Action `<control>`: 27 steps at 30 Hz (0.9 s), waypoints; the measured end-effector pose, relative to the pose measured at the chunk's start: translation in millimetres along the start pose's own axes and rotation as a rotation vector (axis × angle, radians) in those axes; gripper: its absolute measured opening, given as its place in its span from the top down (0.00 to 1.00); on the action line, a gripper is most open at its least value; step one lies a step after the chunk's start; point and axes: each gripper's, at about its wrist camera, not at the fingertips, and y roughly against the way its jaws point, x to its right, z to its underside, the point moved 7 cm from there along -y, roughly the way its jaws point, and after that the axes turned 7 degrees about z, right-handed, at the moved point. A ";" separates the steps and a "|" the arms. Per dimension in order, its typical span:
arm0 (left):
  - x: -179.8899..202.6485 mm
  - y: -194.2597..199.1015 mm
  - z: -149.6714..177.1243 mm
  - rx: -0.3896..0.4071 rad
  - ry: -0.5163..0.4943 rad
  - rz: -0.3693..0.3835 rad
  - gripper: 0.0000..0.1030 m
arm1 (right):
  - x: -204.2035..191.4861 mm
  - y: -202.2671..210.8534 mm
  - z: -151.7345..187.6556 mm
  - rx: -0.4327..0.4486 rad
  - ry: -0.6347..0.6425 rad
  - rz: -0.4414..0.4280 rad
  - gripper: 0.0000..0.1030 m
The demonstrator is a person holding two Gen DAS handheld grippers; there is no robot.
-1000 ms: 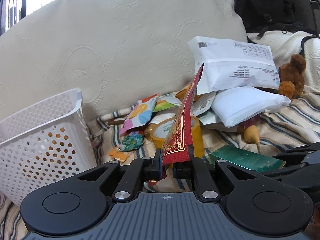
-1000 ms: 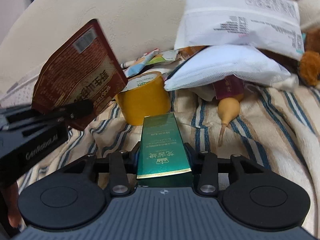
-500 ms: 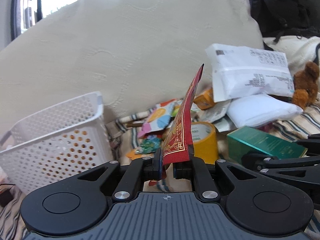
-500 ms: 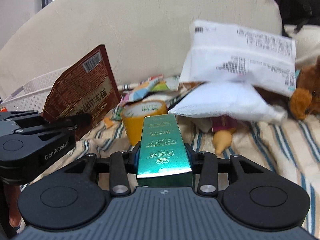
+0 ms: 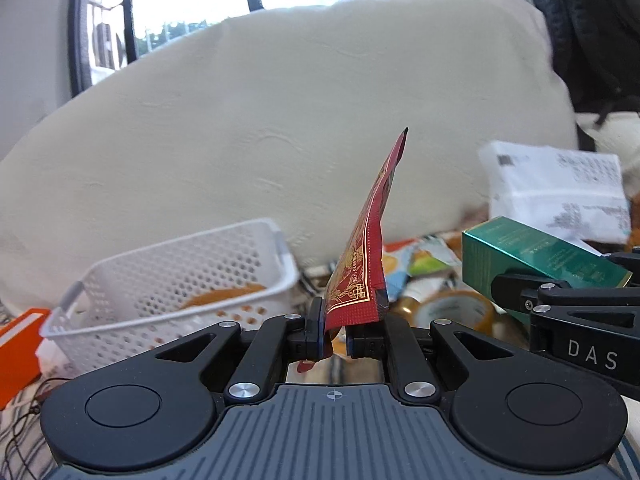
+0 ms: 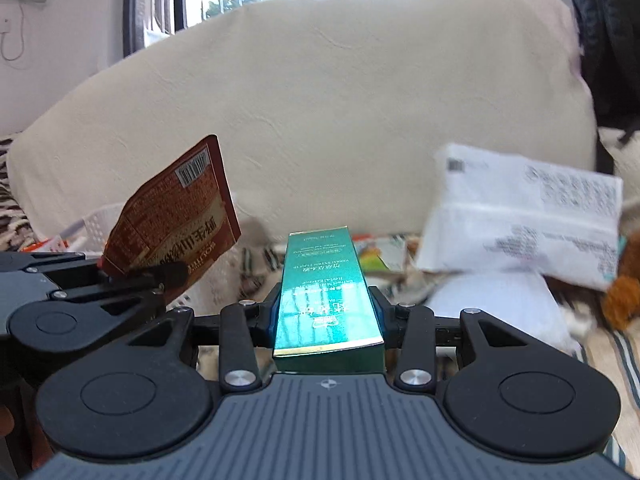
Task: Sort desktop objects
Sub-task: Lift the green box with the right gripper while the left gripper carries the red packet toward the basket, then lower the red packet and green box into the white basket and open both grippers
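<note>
My left gripper [image 5: 334, 330] is shut on a red snack packet [image 5: 366, 256] that stands edge-on above the jaws; the packet's printed face shows in the right wrist view [image 6: 176, 224]. My right gripper [image 6: 326, 320] is shut on a green box [image 6: 326, 288], which also shows at the right of the left wrist view [image 5: 536, 256]. Both are lifted above the bed. A white perforated basket [image 5: 184, 280] sits ahead and to the left, with something orange inside.
A large cream pillow [image 5: 300, 128] stands behind everything. A white printed pack [image 6: 520, 216], a brown plush toy [image 6: 620, 300], a yellow tape roll [image 5: 444, 312] and colourful wrappers [image 5: 420, 260] lie on the striped sheet. An orange box [image 5: 20, 344] is at far left.
Both grippers have risen and tilted up with their items. The clutter has dropped lower in view, the basket has shifted right toward centre, and the window now shows.
</note>
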 end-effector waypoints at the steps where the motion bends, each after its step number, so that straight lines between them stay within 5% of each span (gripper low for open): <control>1: -4.4 0.4 -2.8 0.002 0.004 -0.011 0.97 | -4.4 -1.7 -4.2 0.006 0.005 -0.006 0.56; 27: -183.0 -4.1 -44.1 0.023 0.146 -0.307 0.97 | -176.5 -62.4 -93.0 0.084 0.106 -0.264 0.56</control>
